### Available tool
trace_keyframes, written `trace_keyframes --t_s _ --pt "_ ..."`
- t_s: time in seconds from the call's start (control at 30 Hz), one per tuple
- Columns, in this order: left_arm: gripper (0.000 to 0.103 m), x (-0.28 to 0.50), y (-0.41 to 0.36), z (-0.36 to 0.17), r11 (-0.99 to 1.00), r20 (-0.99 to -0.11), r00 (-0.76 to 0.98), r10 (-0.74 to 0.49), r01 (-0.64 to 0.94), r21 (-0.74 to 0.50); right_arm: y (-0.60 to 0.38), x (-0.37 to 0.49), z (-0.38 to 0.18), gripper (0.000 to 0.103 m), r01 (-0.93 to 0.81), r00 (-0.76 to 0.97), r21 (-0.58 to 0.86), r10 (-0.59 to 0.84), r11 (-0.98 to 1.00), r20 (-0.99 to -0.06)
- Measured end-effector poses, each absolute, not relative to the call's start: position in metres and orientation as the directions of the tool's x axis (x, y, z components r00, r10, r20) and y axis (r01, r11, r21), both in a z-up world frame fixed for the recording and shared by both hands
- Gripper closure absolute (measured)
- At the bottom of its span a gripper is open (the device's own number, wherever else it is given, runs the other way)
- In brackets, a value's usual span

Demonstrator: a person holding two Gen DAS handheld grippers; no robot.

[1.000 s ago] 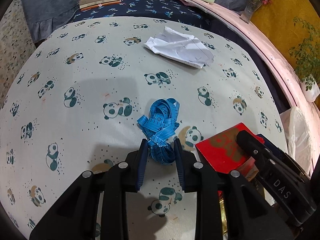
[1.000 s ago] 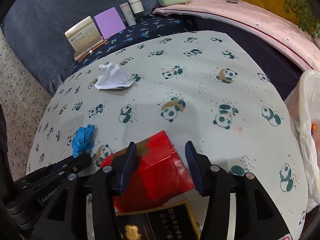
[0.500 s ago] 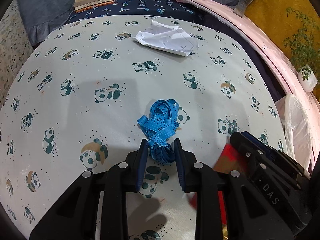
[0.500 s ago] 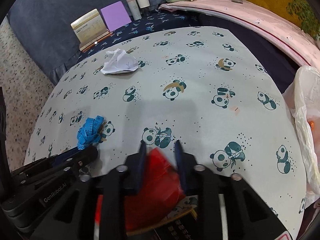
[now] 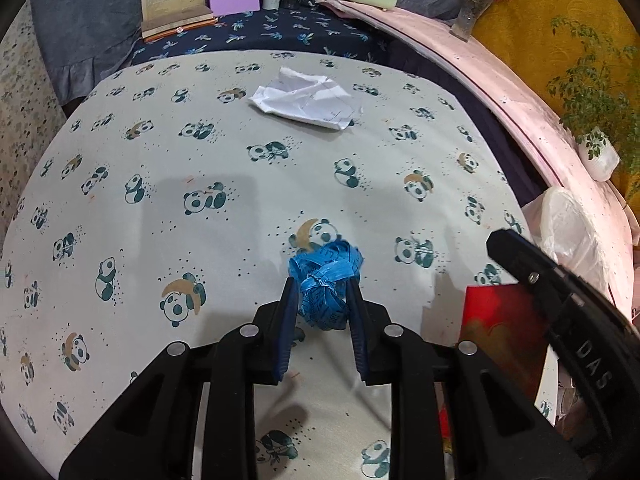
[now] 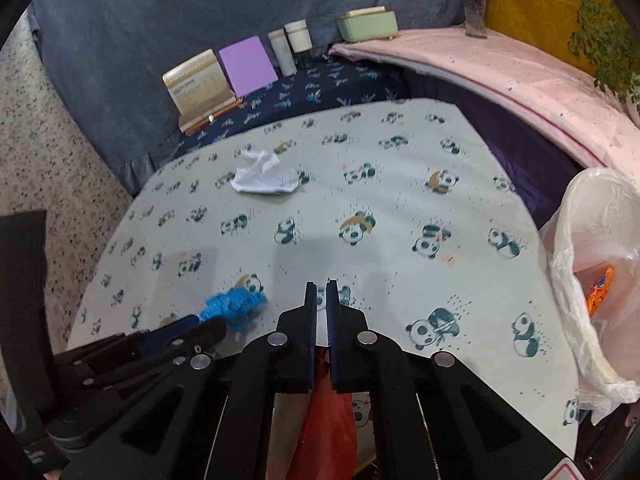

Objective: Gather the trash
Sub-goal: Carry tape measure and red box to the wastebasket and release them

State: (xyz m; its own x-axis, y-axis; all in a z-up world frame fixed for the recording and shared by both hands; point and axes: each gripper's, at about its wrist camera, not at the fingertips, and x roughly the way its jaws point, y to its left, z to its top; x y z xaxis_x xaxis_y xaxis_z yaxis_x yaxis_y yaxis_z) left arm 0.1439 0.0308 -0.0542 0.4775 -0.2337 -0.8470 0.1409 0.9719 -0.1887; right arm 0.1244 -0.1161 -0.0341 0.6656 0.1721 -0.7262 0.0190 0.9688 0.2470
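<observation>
My left gripper is shut on a crumpled blue tape measure, held above the panda-print tablecloth. The tape also shows in the right wrist view. My right gripper is shut on a flattened red packet that hangs below its jaws; the packet also shows in the left wrist view. A crumpled white paper lies at the far side of the table, also in the right wrist view.
A white plastic bag with orange trash inside hangs open at the table's right edge. A booklet, a purple card, two bottles and a green box stand behind the table. A pink ledge curves along the right.
My right gripper has closed on the red packet and lifted it off the table. My left gripper, still shut on the blue tape, has risen and drawn back.
</observation>
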Motion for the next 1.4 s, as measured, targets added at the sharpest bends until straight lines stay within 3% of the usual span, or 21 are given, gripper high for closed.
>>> trace_keyframes --t_s 0.57,1.03,1.3,1.4 --pt "0.084 0.126 -0.051 -0.001 0.919 -0.787 0.507 -0.352 0.348 -0.186 -0.214 0.1 0.022 0.098 0.18 0.785 0.259 0.02 0.949 -0.62" --pt "0.084 0.13 -0.195 0.015 0.795 -0.755 0.417 -0.506 0.565 -0.222 -0.347 0.074 0.007 0.098 0.425 0.747 0.23 -0.196 0.875 -0.635" --pt "0.082 0.129 -0.248 0.009 0.727 -0.74 0.356 -0.571 0.639 -0.253 -0.385 0.069 -0.011 0.098 0.49 0.714 0.239 -0.229 0.838 -0.661" --pt "0.077 0.13 -0.255 0.007 0.728 -0.743 0.355 -0.567 0.639 -0.25 -0.392 0.071 -0.014 0.092 0.492 0.717 0.253 -0.223 0.833 -0.661"
